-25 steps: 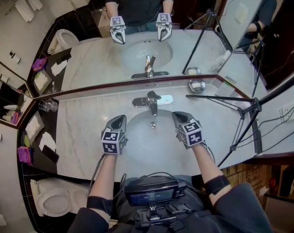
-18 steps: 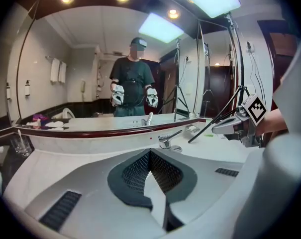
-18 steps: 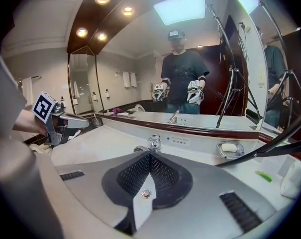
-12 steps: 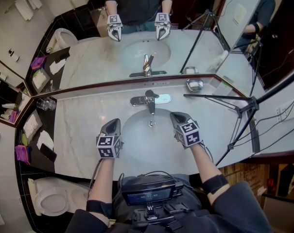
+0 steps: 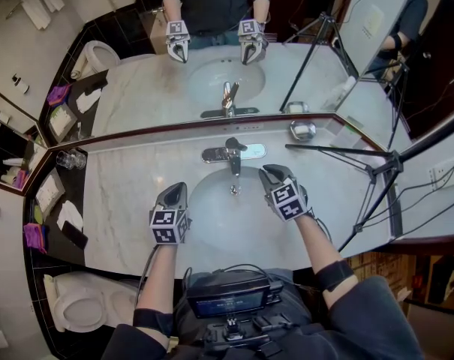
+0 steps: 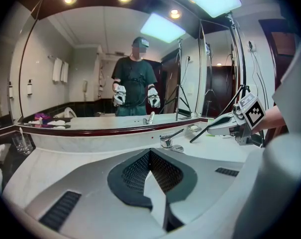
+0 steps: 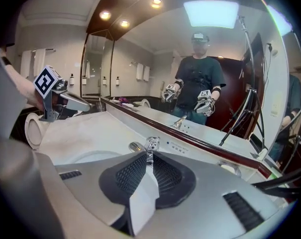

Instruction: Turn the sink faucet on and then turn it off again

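Note:
The chrome faucet stands at the back of the white sink basin, its lever pointing toward me; I see no water running. My right gripper hovers over the basin's right rim, close to the right of the spout. Its jaws have just been opening and stand slightly apart with nothing between them. In the right gripper view the faucet sits just beyond the right gripper. My left gripper hangs shut and empty over the basin's left rim. From the left gripper view the faucet is farther off to the right of the left gripper.
A wall mirror runs behind the marble counter. A black tripod stands on the counter's right side, near a small metal dish. A drinking glass sits far left. A toilet is below left.
The right gripper has rolled, its marker cube tilting, and its tips have edged toward the faucet. The left gripper has drawn back slightly from the faucet.

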A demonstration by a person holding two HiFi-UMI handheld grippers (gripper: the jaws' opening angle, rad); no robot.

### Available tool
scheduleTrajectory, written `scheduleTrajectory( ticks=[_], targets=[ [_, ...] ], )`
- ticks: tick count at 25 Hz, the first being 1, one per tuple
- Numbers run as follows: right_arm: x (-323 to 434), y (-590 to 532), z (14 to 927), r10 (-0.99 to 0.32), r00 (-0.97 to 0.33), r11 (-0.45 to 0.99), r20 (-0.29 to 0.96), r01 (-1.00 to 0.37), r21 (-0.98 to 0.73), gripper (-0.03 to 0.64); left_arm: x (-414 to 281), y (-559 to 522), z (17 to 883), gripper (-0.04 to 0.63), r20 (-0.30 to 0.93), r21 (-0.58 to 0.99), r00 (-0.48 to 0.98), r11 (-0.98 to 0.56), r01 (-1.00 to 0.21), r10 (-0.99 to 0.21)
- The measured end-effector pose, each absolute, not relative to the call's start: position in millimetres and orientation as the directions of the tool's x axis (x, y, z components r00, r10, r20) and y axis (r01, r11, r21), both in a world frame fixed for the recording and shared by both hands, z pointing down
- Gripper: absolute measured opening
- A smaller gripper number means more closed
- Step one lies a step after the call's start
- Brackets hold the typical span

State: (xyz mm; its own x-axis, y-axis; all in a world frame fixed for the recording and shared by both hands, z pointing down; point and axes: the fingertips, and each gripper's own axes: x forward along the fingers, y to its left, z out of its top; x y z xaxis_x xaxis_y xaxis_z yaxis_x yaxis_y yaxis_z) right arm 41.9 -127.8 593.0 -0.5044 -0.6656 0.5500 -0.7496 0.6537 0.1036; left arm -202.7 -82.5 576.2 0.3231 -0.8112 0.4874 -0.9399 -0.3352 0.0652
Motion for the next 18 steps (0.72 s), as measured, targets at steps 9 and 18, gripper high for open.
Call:
scheduleTrajectory(
  ticks=[9,18],
  targets=[
    [18,-157,606,-0.634,-0.49,0.766,0.598,-0.503,0.4,0.215,-198,-91,578,0.003,0.489,0.052,0.329,-0.35,-0.935,-0.808],
    [-8,-186,621,-0.593,-0.446,0.783,0.67,-0.127,0.608,0.31,-199,-94,583,0.003,0.498,0.062,0.332,-0.349,-0.935,-0.801]
  ],
)
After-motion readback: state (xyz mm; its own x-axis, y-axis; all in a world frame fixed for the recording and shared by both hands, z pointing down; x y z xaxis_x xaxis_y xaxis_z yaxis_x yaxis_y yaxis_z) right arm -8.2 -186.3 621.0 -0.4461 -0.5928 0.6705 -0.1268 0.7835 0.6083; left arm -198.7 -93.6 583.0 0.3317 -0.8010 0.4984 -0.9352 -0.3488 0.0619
